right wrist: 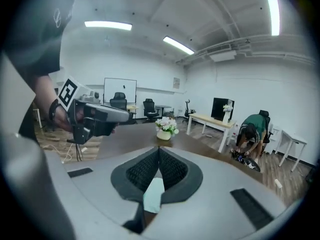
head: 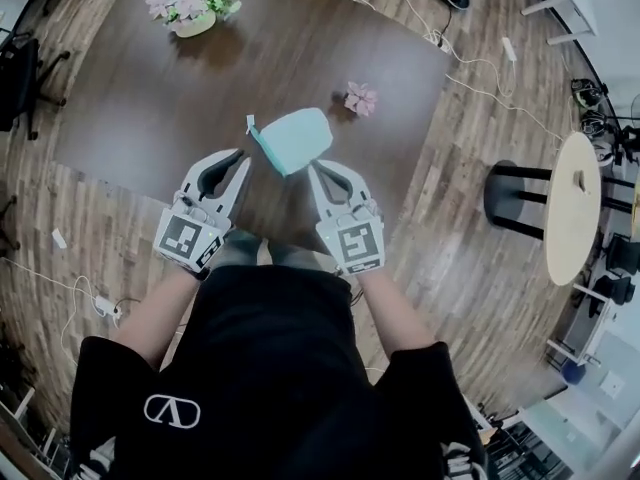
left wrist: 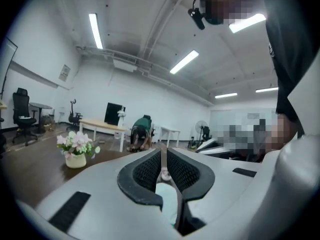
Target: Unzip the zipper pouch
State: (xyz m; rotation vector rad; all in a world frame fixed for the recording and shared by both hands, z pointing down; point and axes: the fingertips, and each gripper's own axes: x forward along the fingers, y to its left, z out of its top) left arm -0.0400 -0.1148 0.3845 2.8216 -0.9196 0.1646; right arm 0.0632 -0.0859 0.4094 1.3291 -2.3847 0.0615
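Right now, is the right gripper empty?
No, the right gripper is shut on the teal pouch, whose fabric shows pinched between its jaws.

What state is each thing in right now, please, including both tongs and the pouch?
left tongs: shut on the zipper pouch's edge.
right tongs: shut on the zipper pouch.
zipper pouch: held up above the table; zipper state unclear.
flower pot: upright on the table.
pink flower: lying on the table.
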